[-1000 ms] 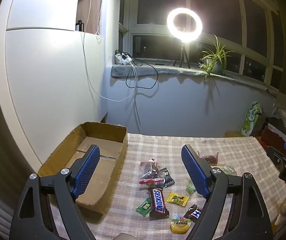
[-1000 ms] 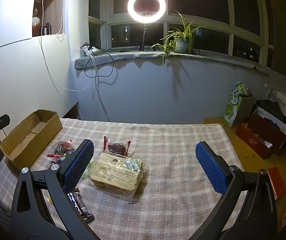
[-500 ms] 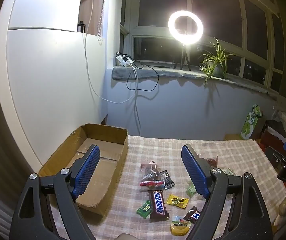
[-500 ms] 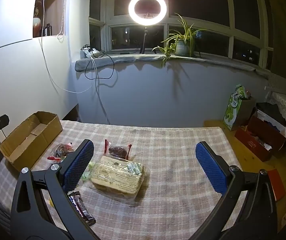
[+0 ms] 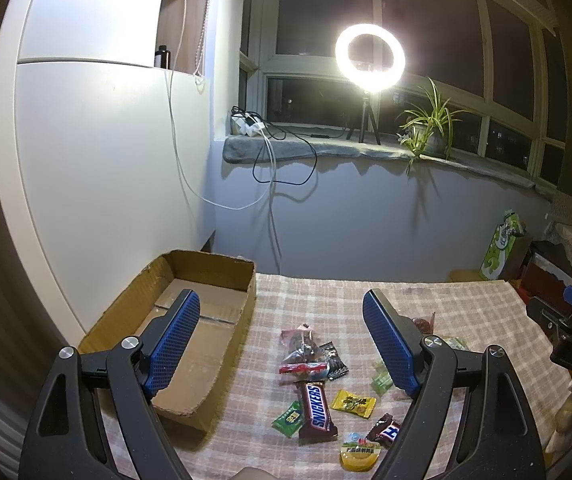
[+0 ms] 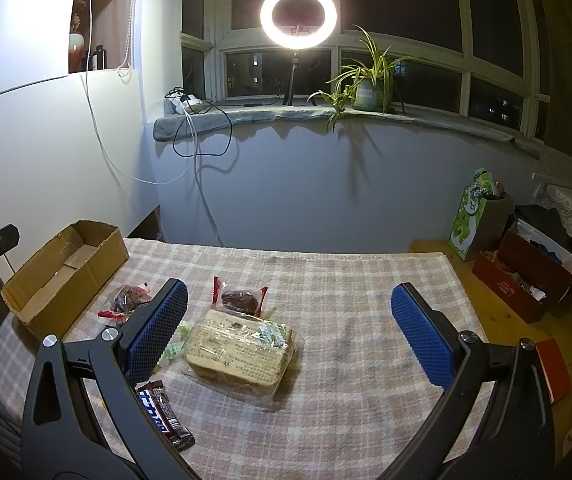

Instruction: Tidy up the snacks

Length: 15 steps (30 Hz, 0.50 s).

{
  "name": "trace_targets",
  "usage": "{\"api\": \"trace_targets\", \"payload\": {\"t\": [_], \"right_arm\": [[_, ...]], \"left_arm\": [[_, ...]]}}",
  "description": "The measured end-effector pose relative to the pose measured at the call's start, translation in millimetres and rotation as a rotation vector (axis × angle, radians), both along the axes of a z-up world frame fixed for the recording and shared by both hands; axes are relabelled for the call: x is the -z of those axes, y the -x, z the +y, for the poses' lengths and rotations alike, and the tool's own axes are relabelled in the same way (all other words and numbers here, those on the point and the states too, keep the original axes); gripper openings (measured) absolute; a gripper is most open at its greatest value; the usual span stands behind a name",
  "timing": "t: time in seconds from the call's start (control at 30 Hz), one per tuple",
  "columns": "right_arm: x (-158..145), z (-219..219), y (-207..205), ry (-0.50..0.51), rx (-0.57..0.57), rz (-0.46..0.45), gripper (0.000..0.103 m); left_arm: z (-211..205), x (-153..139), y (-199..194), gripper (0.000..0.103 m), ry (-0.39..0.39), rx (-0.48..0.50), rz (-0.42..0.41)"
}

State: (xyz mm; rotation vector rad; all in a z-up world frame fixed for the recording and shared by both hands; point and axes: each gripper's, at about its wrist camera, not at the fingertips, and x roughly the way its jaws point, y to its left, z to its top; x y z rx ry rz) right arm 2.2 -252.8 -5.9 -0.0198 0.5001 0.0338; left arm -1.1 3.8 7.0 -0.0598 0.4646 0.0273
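Note:
Several snacks lie on a checked tablecloth (image 5: 326, 296). In the left wrist view I see a Snickers bar (image 5: 316, 408), a yellow candy (image 5: 354, 403), a green candy (image 5: 289, 419), a clear red-edged packet (image 5: 300, 350) and a yellow jelly cup (image 5: 360, 456). An empty cardboard box (image 5: 206, 276) stands at the table's left. My left gripper (image 5: 282, 338) is open and empty above the snacks. In the right wrist view a large wrapped biscuit pack (image 6: 242, 350) and a red packet (image 6: 242, 300) lie between the fingers of my right gripper (image 6: 290, 330), which is open, empty and above the table.
The box also shows in the right wrist view (image 6: 66, 272). A ring light (image 6: 299, 16) and a plant (image 6: 370, 88) stand on the windowsill. A green bag (image 6: 474, 220) and a red box (image 6: 526, 280) stand on the floor at right. A white wall (image 5: 106, 180) borders the table's left.
Both views have tilted slightly downward, so the snacks and the box sit a little lower in frame. Both grippers stay open and nothing on the table has moved.

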Motion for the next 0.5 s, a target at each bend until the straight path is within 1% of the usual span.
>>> {"api": "trace_targets", "payload": {"t": [0.5], "right_arm": [[1.8, 3.3, -1.2, -0.002, -0.002, 0.002, 0.103]], "left_arm": [[-0.5, 0.1, 1.4, 0.084, 0.0, 0.0, -0.004]]}}
